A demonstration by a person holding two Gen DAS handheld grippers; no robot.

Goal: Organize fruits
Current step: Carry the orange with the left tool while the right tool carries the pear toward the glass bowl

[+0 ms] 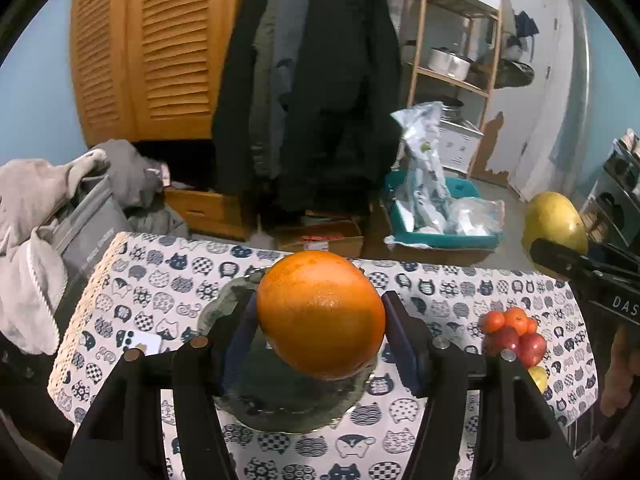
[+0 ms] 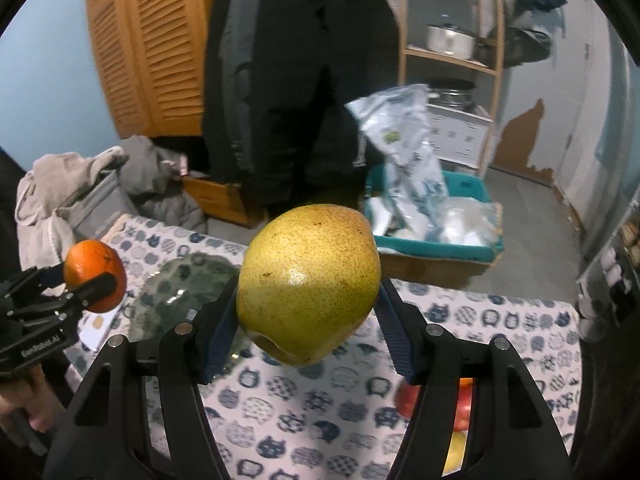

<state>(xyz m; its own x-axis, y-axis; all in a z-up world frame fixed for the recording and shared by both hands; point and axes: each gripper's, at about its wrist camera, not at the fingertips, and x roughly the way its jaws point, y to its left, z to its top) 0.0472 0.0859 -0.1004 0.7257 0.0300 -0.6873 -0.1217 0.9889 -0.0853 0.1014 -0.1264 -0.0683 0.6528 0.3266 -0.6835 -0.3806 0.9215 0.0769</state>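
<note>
Cluttered room: louvred wooden cupboard, dark coats hanging, a shelf rack with pots, a teal bin of plastic bags on the floor. In front of it a table under a cat-print cloth [image 1: 160, 292].

I am holding both tongs above that cloth, angled down. The left gripper [image 1: 320, 320] is clamping an orange [image 1: 320, 312] between its blue pads, well clear of the surface. Directly beneath and just beyond its tips is lying a dark glass plate [image 1: 280, 404], with nothing else visible on it. The right gripper [image 2: 308, 300] is clamping a yellow-green pear [image 2: 308, 280] the same way, also in the air; the plate is sitting to the left of its tips, and the left gripper with the orange is showing further left.

A heap of small fruits [image 1: 514, 334], red and orange, is lying on the cloth to the right of the left tongs, partly under the right tongs' near finger.

Judgement: I am in the carry-to-plate step.

- Lowering the orange first, since it is already over the plate.
- Setting it down in the dished middle before easing the pads apart; a round fruit let go near the rim is likely to roll off.
- Keeping the pear to the side until the left tongs are clear, so the fingers are not colliding.
- Pear skin looks bruisable; I am avoiding any harder squeeze.
</note>
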